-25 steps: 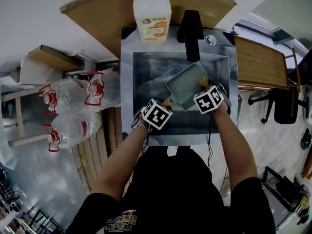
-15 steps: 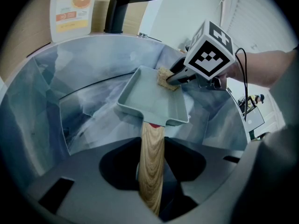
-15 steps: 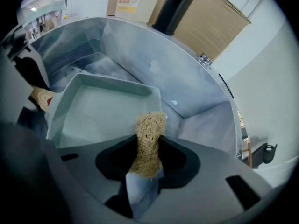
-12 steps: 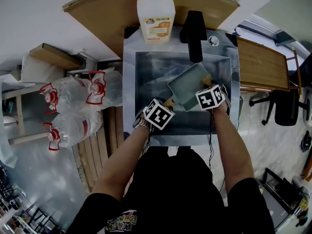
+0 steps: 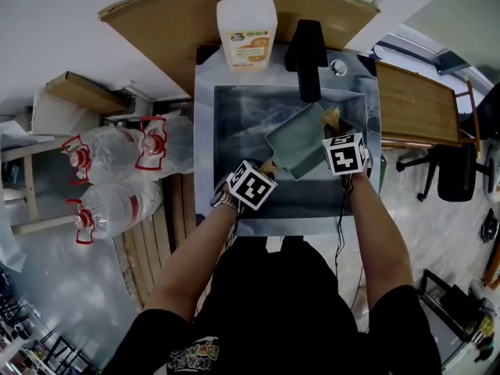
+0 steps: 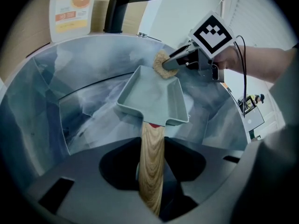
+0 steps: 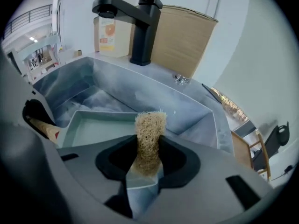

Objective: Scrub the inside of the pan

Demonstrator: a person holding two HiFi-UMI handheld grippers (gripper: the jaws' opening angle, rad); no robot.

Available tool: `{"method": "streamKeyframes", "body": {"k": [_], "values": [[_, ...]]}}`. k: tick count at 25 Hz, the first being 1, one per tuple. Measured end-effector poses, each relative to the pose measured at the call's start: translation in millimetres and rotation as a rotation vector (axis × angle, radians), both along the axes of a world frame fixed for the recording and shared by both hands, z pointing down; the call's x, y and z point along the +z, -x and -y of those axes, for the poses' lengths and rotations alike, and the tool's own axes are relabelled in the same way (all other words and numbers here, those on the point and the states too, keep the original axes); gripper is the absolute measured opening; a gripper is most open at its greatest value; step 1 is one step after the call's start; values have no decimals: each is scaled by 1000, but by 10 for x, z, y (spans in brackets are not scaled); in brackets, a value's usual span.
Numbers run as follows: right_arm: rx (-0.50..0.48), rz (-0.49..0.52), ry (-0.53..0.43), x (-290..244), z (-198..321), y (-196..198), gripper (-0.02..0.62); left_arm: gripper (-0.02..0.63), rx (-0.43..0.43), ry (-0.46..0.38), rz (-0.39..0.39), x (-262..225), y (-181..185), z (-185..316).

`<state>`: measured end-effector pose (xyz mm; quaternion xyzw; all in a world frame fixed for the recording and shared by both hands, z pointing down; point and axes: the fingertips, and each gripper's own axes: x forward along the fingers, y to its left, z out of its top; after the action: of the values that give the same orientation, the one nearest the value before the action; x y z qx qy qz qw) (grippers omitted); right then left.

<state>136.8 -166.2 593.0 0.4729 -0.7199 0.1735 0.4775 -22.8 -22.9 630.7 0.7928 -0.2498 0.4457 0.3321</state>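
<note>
Pale green rectangular pan with a wooden handle (image 5: 299, 142), held tilted over the basin of the stainless steel sink (image 5: 234, 108), below the black faucet (image 5: 306, 49). Your left gripper (image 6: 152, 160) is clamped on the light wooden handle (image 6: 152, 171), with its jaws set wide around the grain and the pan body projecting straight ahead of them. Your right gripper (image 7: 148, 158) is closed on a tan fibrous scrub pad (image 7: 149, 132), whose free end stands up past the jaw tips. The pad sits at the pan's far right corner, level with the rim; whether it touches the rim cannot be told. The scrubbing appears to be under way, with the pad now at the edge and not on the floor of the pan. To do the stroke well, bring the pad down until its free end bends flat against the pan's inner floor. Then draw it in overlapping passes from the far wall toward the handle, and work it into each corner. Brace the handle firmly so the pan does not swing under the pressure. An orange-labelled soap bottle (image 5: 246, 23) stands behind the sink on the tabletop.
</note>
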Motion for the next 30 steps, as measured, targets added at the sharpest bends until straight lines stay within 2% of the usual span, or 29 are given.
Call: {"method": "streamKeyframes", "body": {"k": [8,15,22,30], "values": [[-123,-212,-4,63,320,17,146,163,1,-1,0,-7,-11,0],[-234,-310,11,170,395,255,146,163,1,-1,-2,-11,-15,4],[-301,-336,3,213,362,430,146,161,2,7,-13,0,-10,-6],[-411,-302,-4,213,213,755,144,161,-1,7,-13,-1,-10,-2]]}}
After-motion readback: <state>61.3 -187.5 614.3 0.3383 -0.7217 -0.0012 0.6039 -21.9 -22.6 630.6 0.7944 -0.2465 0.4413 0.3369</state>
